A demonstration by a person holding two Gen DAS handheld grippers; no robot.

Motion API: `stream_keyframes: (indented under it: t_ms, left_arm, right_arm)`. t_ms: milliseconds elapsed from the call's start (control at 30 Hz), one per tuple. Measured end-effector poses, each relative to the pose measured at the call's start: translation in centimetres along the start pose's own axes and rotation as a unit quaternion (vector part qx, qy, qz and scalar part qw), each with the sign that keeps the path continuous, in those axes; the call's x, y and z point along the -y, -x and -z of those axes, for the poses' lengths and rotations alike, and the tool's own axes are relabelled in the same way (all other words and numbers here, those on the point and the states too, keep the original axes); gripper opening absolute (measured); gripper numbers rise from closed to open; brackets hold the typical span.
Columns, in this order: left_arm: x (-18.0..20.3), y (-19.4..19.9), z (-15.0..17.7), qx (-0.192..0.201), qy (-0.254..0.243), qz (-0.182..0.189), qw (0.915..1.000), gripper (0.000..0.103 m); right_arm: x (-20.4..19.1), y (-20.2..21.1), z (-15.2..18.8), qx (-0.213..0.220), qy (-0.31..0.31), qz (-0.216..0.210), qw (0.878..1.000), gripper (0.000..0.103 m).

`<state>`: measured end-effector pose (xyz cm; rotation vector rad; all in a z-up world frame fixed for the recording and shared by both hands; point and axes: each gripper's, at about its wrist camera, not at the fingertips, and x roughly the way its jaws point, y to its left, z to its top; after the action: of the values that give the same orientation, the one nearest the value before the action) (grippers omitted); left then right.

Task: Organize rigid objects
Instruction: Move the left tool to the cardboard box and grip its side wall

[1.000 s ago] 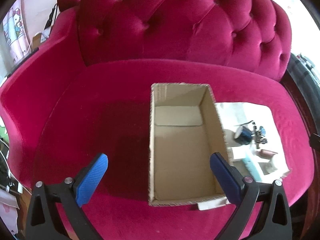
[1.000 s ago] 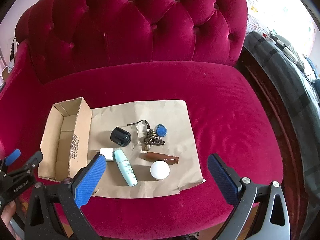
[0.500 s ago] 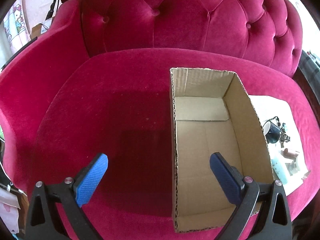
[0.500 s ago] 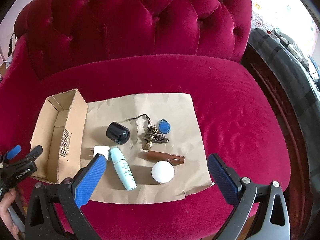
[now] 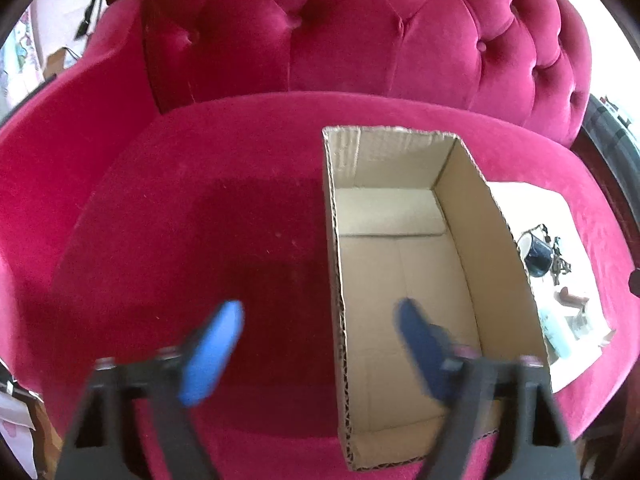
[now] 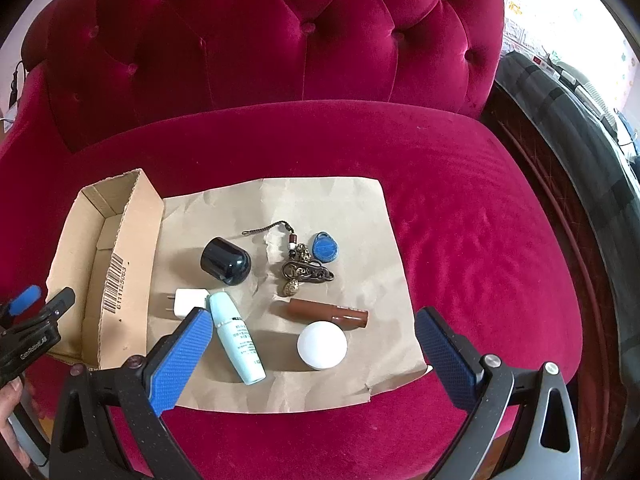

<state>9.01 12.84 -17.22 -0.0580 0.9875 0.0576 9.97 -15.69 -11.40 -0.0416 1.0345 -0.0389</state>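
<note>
An empty cardboard box (image 5: 492,264) stands on the red sofa seat. My left gripper (image 5: 320,332) straddles the box's left wall; its blurred jaws are closing, and the pads do not touch the wall. On brown paper (image 6: 320,200) beside the box (image 6: 132,248) lie a black cap (image 6: 226,260), a white plug (image 6: 188,302), a pale blue bottle (image 6: 236,340), a brown tube (image 6: 328,312), a white round jar (image 6: 322,345), a blue key fob (image 6: 325,246) and a bronze keychain (image 6: 304,272). My right gripper (image 6: 312,316) hangs open above the bottle, tube and jar, holding nothing.
The tufted sofa back (image 6: 280,40) rises behind the seat. A dark wooden frame and grey fabric (image 6: 580,152) border the right side. The left gripper (image 6: 42,300) and a hand (image 6: 12,400) show at the left edge of the right wrist view.
Both grippers have come down closer to the seat. The left gripper's jaws have narrowed around the box's left wall. The right jaws stay wide.
</note>
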Motion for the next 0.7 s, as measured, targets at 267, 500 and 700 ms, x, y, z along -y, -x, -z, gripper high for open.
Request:
stream_keyframes:
  t_ms: [267,500,700]
  left_arm:
    - [0.5,-1.0,0.7,-0.02,-0.017,0.013,0.9996,0.006]
    - [0.8,-1.1,0.9,-0.015,-0.014,0.008,0.9998,0.004]
    - [1.2,-1.5,0.5,-0.016,-0.009,0.007,0.9998,0.004]
  right_arm:
    - [-0.5,-0.3,0.1,-0.003,0.007,0.002,1.0,0.103]
    - [-0.6,-0.6,0.2,-0.005,0.012,0.005,1.0,0.103]
    - [-0.5,-0.9,0.2,-0.007,0.012,0.005,1.0,0.103]
